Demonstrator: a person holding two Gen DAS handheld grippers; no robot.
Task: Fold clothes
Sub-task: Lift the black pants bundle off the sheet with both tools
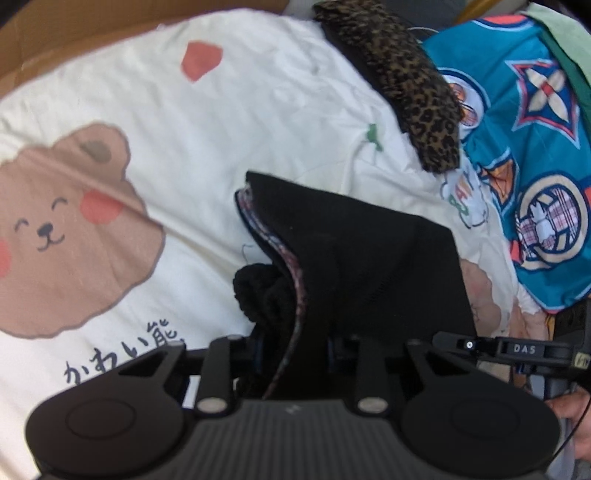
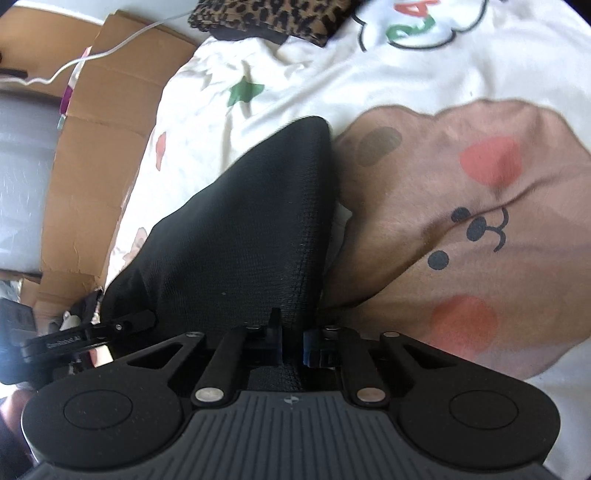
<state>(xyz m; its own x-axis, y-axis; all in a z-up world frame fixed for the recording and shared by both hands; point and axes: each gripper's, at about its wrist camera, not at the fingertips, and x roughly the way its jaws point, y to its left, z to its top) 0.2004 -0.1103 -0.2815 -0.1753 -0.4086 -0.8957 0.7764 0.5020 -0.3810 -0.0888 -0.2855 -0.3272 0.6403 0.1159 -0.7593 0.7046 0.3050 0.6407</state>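
**Left wrist and right wrist: both claws pinched on one black garment**

Left wrist view first, reading from nine o'clock across to three. A cream bedsheet (image 1: 229, 122) printed with a brown bear face (image 1: 66, 229) fills the left half, with dark script below the bear at about seven o'clock. At centre, the black garment (image 1: 362, 266) rises out of the left gripper (image 1: 295, 350), whose fingers are drawn in narrow and clamped on the cloth; a patterned inner edge of the fabric curls along its left side. A leopard-print cloth (image 1: 406, 85) lies across the sheet at one o'clock, and beyond it, at two to three o'clock, a teal cartoon-print fabric (image 1: 517, 147). The tip of the right gripper (image 1: 480, 347) pokes in at four o'clock, just beside the garment, with part of a hand (image 1: 576, 417) below it.

Right wrist view, same order. Brown cardboard (image 2: 110, 147) stands at nine to ten o'clock, with a white cable (image 2: 110, 51) trailing over it. The other claw's tip shows at eight o'clock. At centre the garment (image 2: 251, 240) stretches taut up to a point near twelve o'clock, its lower end squeezed between the closed-in fingers of this gripper (image 2: 291, 350). The leopard cloth (image 2: 266, 18) sits at twelve o'clock, and another bear face (image 2: 461, 229) on the sheet covers the three o'clock side.
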